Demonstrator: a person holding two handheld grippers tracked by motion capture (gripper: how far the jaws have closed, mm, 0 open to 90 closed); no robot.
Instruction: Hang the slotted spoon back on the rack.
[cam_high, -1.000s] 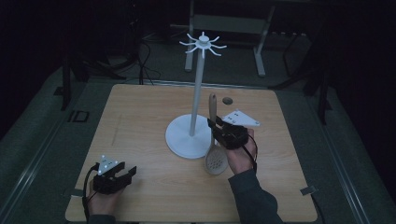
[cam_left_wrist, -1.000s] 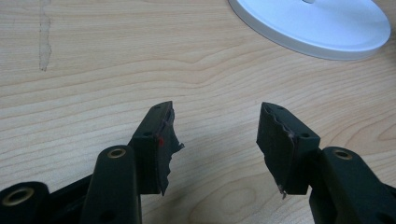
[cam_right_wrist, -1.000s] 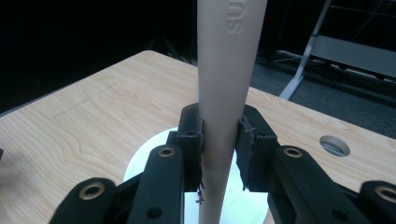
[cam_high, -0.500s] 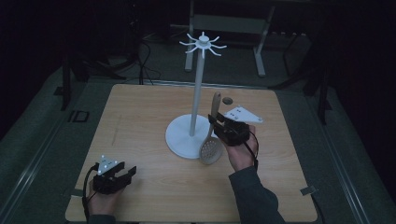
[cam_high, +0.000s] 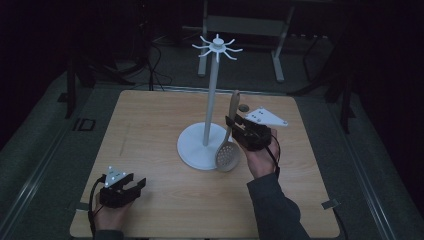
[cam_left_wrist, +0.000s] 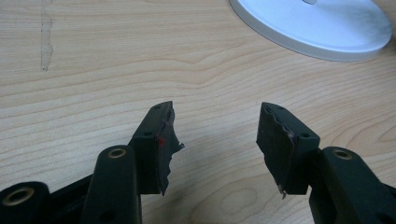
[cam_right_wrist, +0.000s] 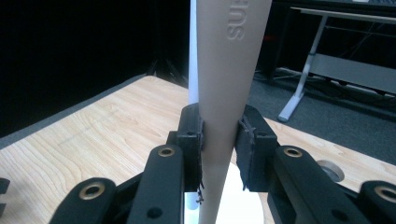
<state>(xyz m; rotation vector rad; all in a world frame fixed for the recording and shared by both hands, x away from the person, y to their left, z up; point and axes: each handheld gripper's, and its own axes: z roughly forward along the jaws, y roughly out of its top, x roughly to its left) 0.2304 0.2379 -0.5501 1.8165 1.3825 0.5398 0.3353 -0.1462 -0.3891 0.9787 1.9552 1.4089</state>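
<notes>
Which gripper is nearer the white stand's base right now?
Right. The right gripper, shut on the slotted spoon, hangs just beside the stand base on its right. The left gripper, open, rests near the table's front left corner, well apart.

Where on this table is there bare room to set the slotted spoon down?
The wooden table is bare along its left half, between the left edge and the white stand base, and along the near edge between the two hands. It is crowded at centre right, where the right tool holds the slotted spoon beside the stand.
</notes>
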